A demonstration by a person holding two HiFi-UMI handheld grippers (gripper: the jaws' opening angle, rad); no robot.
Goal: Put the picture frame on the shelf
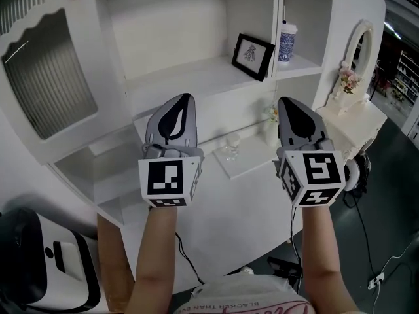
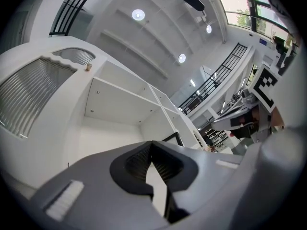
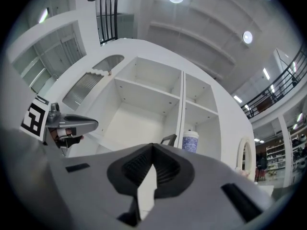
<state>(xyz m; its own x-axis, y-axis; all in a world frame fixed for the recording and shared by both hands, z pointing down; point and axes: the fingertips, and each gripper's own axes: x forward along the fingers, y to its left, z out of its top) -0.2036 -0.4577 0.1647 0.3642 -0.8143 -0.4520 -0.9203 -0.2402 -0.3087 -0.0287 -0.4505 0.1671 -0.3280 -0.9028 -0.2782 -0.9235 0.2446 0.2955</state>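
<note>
Nearest to us, our two bare forearms (image 1: pixel 154 254) rise side by side from the bottom edge of the head view, cut off at the elbows. Each one ends in a marker cube (image 1: pixel 169 182), with the jaws pointing away from us and tilted upward. The left gripper (image 1: pixel 182 103) and the right gripper (image 1: pixel 289 104) sit level with each other and well apart.

In the left gripper view the jaws (image 2: pixel 152 145) are clenched tip to tip with nothing between them. The right gripper view shows the same, pads (image 3: pixel 152 148) pressed together and empty.

Just beyond the grippers a low ledge (image 1: pixel 249 159) carries a small clear thing (image 1: pixel 230 148) that we cannot identify.

Farther back, the picture frame (image 1: pixel 253 56) stands tilted on the shelf (image 1: pixel 190 74), near the upright divider. A lidded cup (image 1: pixel 287 42) stands in the next compartment, to its right.

From either gripper view only a dark corner of the frame (image 3: pixel 169 139) peeks above the jaws. At far right an oval mirror (image 1: pixel 359 44) is partly cut by the cabinet edge.
</note>
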